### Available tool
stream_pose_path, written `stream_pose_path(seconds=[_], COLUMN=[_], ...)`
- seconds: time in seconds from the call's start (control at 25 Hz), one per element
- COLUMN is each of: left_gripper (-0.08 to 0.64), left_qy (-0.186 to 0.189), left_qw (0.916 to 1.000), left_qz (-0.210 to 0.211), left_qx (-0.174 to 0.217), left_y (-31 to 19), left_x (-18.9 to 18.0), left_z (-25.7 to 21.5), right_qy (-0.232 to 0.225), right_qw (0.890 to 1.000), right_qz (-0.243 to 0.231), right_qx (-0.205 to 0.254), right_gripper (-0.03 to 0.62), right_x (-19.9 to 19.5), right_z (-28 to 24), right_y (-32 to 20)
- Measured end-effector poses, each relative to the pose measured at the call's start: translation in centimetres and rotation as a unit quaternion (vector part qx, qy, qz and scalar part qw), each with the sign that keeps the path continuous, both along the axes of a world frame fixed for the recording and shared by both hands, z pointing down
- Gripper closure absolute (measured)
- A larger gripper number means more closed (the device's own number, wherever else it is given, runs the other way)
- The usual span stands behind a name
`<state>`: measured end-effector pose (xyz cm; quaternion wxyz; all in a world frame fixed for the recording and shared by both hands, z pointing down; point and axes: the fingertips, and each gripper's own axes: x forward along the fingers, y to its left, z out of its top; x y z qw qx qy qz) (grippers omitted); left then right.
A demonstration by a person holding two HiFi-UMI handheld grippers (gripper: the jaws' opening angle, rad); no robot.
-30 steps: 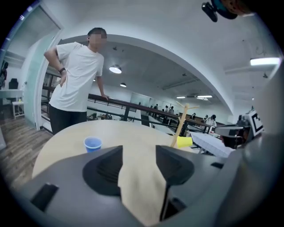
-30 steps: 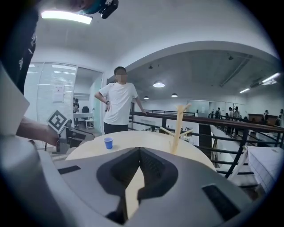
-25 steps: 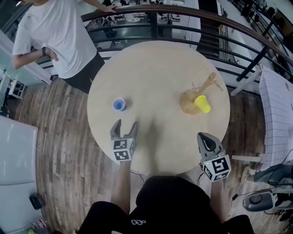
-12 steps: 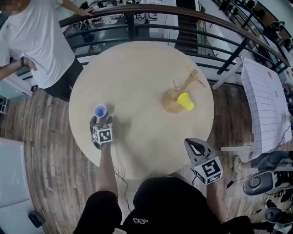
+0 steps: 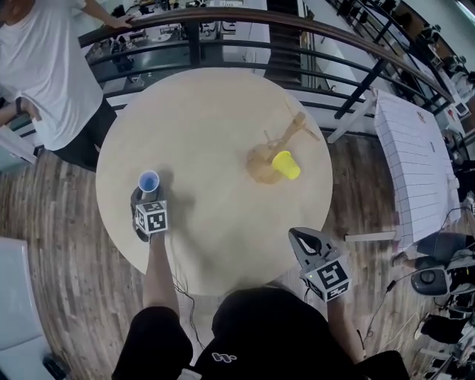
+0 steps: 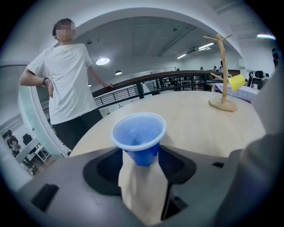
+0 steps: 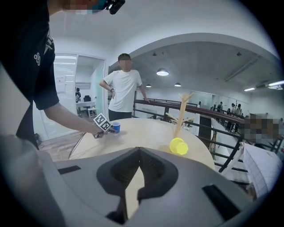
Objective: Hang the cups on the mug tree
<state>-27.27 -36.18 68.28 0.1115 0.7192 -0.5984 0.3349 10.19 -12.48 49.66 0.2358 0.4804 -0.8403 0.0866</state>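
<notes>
A blue cup (image 5: 148, 180) stands upright near the left edge of the round table (image 5: 215, 104). My left gripper (image 5: 146, 195) reaches it from the near side. In the left gripper view the blue cup (image 6: 138, 137) sits between the jaws, which are closing, with a thin gap still on each side. The wooden mug tree (image 5: 280, 139) stands at the right, and a yellow cup (image 5: 286, 165) hangs on a low peg by its base. My right gripper (image 5: 300, 234) is shut and empty at the near table edge, far from the mug tree (image 7: 182, 113).
A person in a white shirt (image 5: 44, 67) stands beyond the table's far left edge. A dark railing (image 5: 245, 18) curves behind the table. A white gridded sheet (image 5: 415, 163) lies to the right, over wooden floor.
My left gripper has moved forward and left to the blue cup and now has it between its jaws. The right gripper has stayed shut at the near edge.
</notes>
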Motion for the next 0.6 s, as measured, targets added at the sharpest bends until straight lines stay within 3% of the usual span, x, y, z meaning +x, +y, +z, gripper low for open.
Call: stream_pose_path(seconds=[0.24, 0.6], left_gripper=[0.308, 0.308], left_qy=[-0.003, 0.041], left_qw=[0.999, 0.9915], left_qz=[0.029, 0.092], left_qx=[0.033, 0.083], left_y=[1.4, 8.3], left_x=[1.5, 9.7], left_z=[-3.3, -10.1], right_qy=[-0.02, -0.06], right_qw=[1.0, 0.998], right_qz=[0.005, 0.02], right_qx=[0.0, 0.013], right_gripper=[0.584, 0.584], right_x=[-0.1, -0.7], right_z=[0.6, 0.7], right_y=[0.1, -1.3])
